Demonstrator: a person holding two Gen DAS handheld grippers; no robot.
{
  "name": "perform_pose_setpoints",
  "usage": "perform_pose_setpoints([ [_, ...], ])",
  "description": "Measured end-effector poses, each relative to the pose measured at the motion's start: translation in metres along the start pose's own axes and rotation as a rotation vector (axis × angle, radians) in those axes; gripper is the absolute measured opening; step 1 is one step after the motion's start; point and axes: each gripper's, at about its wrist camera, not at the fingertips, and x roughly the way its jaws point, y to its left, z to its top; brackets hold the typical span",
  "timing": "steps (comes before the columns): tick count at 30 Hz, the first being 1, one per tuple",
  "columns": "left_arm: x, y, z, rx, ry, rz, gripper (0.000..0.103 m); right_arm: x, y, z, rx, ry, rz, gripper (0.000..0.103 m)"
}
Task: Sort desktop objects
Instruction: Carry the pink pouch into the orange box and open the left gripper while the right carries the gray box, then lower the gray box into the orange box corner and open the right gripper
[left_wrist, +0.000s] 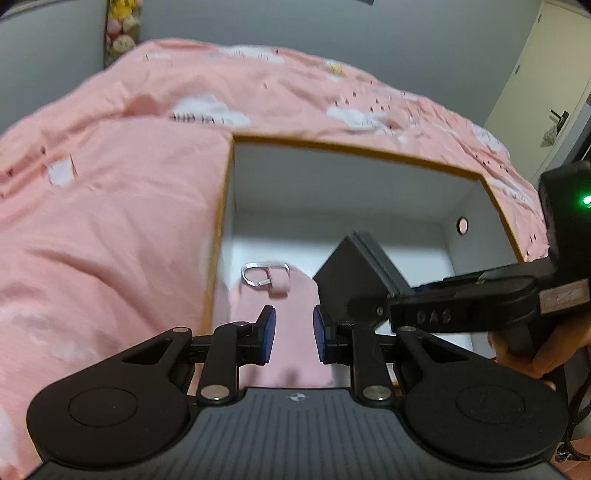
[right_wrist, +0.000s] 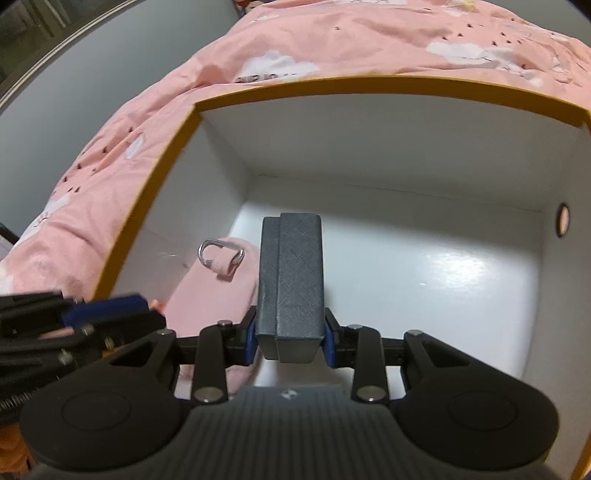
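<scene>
Right tongs (right_wrist: 289, 341) clamp a grey case (right_wrist: 291, 280), seemingly above the box (right_wrist: 369, 83).

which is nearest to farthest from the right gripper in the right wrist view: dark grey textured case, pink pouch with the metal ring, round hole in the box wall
1. Dark grey textured case: clamped in the right gripper.
2. Pink pouch with the metal ring: on the box floor, just left.
3. Round hole in the box wall: far right, on the white wall.

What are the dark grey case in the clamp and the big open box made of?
The dark grey case, held by the right gripper, looks like leather or imitation leather: matte, with a fine crosshatch grain. I can't tell which. The box looks like stiff cardboard, with thin, straight walls, an orange rim and a smooth white lining that shines slightly on the floor.
</scene>
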Motion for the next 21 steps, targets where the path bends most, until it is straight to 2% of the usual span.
perform_pose_setpoints([
  [6, -0.001, -0.001, 0.002, 0.02, -0.013, 0.048, 0.025, 0.001, 0.001, -0.001, -0.002, -0.006, -0.018, 0.036],
  [12, -0.017, 0.012, 0.005, -0.026, -0.078, 0.082, 0.025, -0.023, 0.003, 0.003, -0.02, -0.083, -0.031, 0.036],
  [21, -0.013, 0.02, 0.001, -0.064, -0.069, 0.122, 0.029, -0.009, -0.011, 0.015, 0.063, -0.021, -0.012, 0.036],
])
